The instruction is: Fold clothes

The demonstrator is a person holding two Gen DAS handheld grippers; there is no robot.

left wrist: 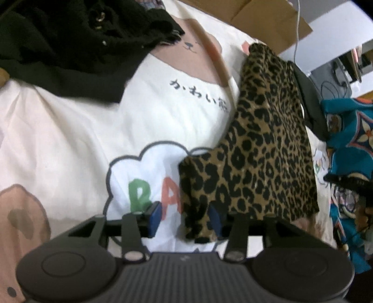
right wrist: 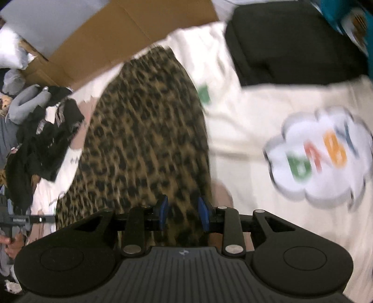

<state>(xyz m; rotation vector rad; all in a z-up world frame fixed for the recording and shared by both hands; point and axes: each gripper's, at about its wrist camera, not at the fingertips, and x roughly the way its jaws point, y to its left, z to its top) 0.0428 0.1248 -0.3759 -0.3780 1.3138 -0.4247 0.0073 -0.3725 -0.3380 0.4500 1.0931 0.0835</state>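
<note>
- Garment (left wrist: 263, 139): leopard-print piece lying on the cream sheet (left wrist: 58, 139), just beside the sheet's "BABY" cloud print (left wrist: 144, 184) and overlapping that print's edge.
- Left gripper (left wrist: 186, 221): jaws parted; the near corner of the garment hangs between the blue pads, but one pad stands clear of the cloth, so this reads as released rather than clamped.
- Right gripper (right wrist: 183, 214): jaws parted over the garment's near end; cloth shows in the gap with no pinch visible. This view is blurred, so contact cannot be confirmed.
- Step in hand, as judged: letting go after laying a fold. To do it well, open fully before lifting, rise straight off the cloth so the pads do not drag the edge, then check that the layers sit square.
- Orientation: in the left view the garment's long axis runs from the cloud print away toward the cardboard (left wrist: 268, 21). Its narrow end points at the cardboard; its broad end lies by the cloud print.
- Surroundings: black clothes (left wrist: 70, 46) lie well apart from the garment, across the sheet; a teal printed cloth (left wrist: 349, 139) lies near its far side.
</note>
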